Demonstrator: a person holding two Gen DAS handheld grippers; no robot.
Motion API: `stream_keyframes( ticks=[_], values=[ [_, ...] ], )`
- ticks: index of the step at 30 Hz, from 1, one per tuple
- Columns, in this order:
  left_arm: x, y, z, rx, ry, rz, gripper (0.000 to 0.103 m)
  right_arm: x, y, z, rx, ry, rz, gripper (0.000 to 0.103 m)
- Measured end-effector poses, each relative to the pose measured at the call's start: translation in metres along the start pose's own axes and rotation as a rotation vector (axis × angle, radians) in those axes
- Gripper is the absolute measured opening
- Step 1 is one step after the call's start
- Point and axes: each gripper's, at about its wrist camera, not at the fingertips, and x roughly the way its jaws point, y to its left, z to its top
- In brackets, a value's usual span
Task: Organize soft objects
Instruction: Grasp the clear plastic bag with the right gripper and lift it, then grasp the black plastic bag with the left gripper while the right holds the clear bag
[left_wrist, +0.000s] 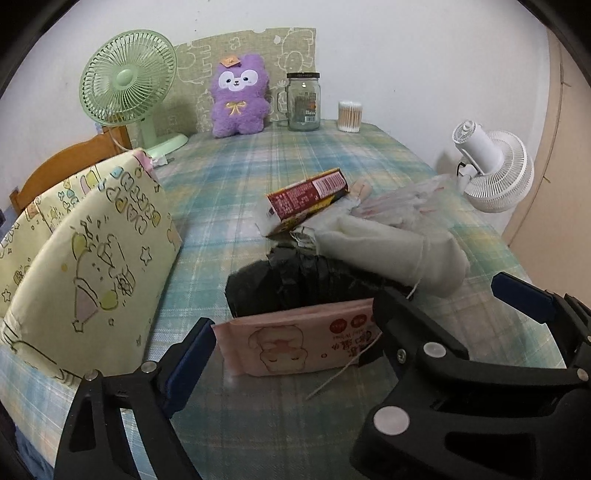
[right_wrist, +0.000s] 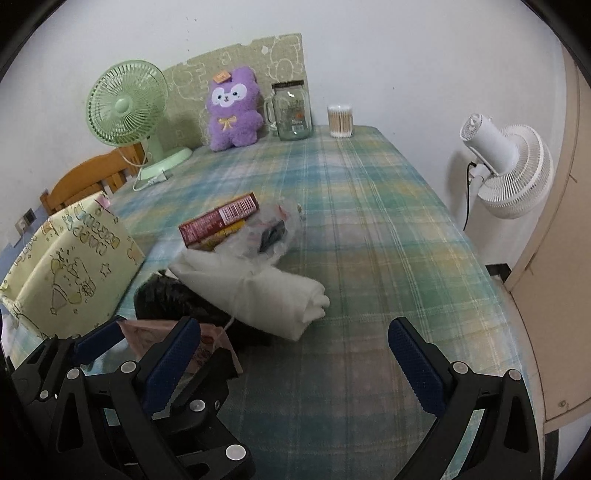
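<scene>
On table: pile unsorted, nothing yet in yellow cartoon-print fabric bin (left_wrist: 92, 236).
Left gripper (left_wrist: 354, 314): spread wide, straddling pink wet-wipes pack (left_wrist: 295, 343).
Right gripper (right_wrist: 295, 343): released, empty, beside white rolled cloth (right_wrist: 258, 291).

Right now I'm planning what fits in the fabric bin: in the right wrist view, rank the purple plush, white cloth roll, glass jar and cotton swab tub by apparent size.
1. white cloth roll, though it sits nearest the camera
2. purple plush
3. glass jar
4. cotton swab tub
</scene>
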Motion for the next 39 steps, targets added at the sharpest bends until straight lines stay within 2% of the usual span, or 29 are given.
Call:
stream_keyframes(
  ticks=[11,13,14,16,20,22,23,25,27,28,30,37,39],
  values=[
    [-0.017,0.004,0.022,-0.001,-0.073,0.006,0.093,-0.01,0.011,0.026,-0.03,-0.082,0.015,0.102],
    [-0.016,0.006,0.026,-0.01,-0.076,0.009,0.093,-0.01,0.014,0.031,-0.04,-0.098,0.01,0.095],
    [-0.015,0.007,0.028,-0.013,-0.076,0.012,0.093,-0.009,0.015,0.033,-0.043,-0.108,0.005,0.088],
    [-0.013,0.008,0.031,-0.017,-0.074,0.02,0.092,-0.004,0.016,0.038,-0.048,-0.099,0.004,0.087],
    [-0.01,0.01,0.037,-0.02,-0.084,0.025,0.093,0.005,0.015,0.046,-0.031,-0.082,0.019,0.072],
    [-0.007,0.011,0.039,-0.018,-0.081,0.031,0.093,0.011,0.016,0.048,-0.036,-0.06,0.023,0.061],
    [-0.005,0.011,0.039,-0.016,-0.078,0.03,0.093,0.015,0.017,0.048,-0.04,-0.041,0.021,0.051],
    [-0.001,0.011,0.038,-0.011,-0.068,0.019,0.093,0.018,0.017,0.046,-0.045,-0.026,0.024,0.044],
    [0.0,0.012,0.034,-0.015,-0.063,0.015,0.094,0.019,0.017,0.042,-0.05,-0.025,0.011,0.03],
    [0.002,0.011,0.033,-0.01,-0.061,0.013,0.094,0.02,0.016,0.04,-0.049,-0.025,0.008,0.026],
    [0.004,0.007,0.031,0.005,-0.058,0.011,0.094,0.02,0.013,0.036,-0.041,-0.021,0.005,0.023],
    [0.012,-0.002,0.022,0.021,0.015,-0.063,0.09,0.015,0.002,0.024,-0.024,-0.019,-0.034,0.022],
    [0.01,-0.005,0.02,0.029,0.016,-0.065,0.086,0.013,0.001,0.021,-0.022,-0.022,-0.037,0.023]
  ],
)
